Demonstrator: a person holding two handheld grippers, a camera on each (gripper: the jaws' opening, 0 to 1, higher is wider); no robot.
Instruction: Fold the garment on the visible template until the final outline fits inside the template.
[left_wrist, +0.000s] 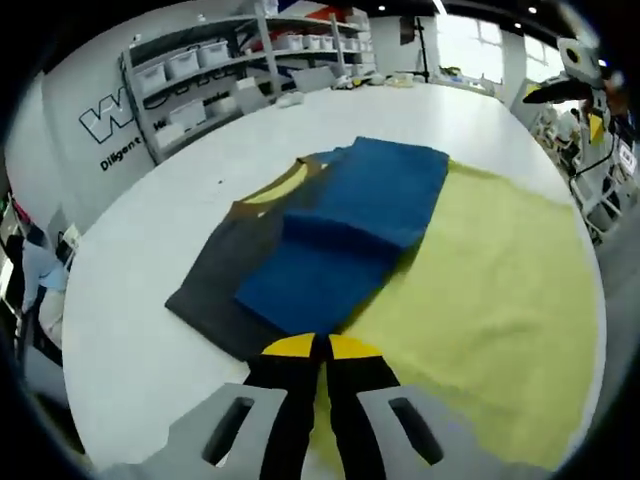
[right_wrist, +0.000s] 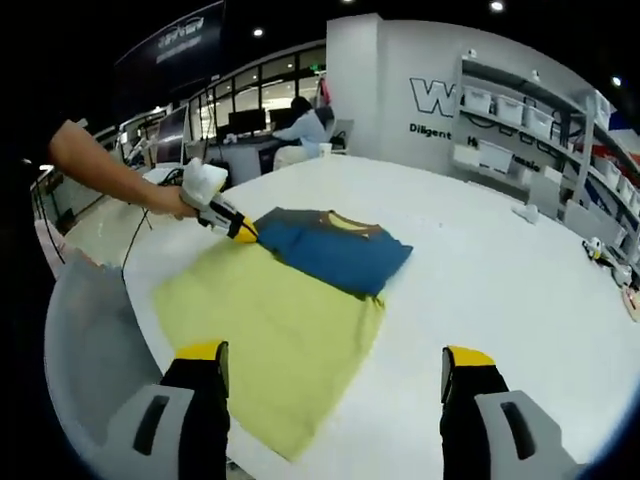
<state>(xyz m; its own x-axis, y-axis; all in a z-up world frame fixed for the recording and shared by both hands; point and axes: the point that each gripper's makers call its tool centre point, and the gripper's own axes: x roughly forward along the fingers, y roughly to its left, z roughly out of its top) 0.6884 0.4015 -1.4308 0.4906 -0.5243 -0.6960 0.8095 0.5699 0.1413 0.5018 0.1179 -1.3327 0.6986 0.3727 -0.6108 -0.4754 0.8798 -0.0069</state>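
Note:
A blue and dark grey T-shirt (left_wrist: 340, 230) with a yellow collar trim lies folded on the white table. Part of it rests on a pale yellow template sheet (left_wrist: 480, 290) and its grey side hangs over onto the table. My left gripper (left_wrist: 320, 346) is shut, and its yellow tips meet at the shirt's near edge. In the right gripper view a hand holds that left gripper (right_wrist: 243, 232) at the left corner of the shirt (right_wrist: 335, 245). My right gripper (right_wrist: 335, 355) is open wide above the near part of the template (right_wrist: 270, 340), with nothing between its jaws.
The round white table (right_wrist: 480, 270) runs far to the right, with small items (right_wrist: 600, 255) near its far edge. Shelves with white bins (left_wrist: 200, 70) stand behind it. A person (right_wrist: 300, 125) sits at a desk in the background. The table edge is close to my right gripper.

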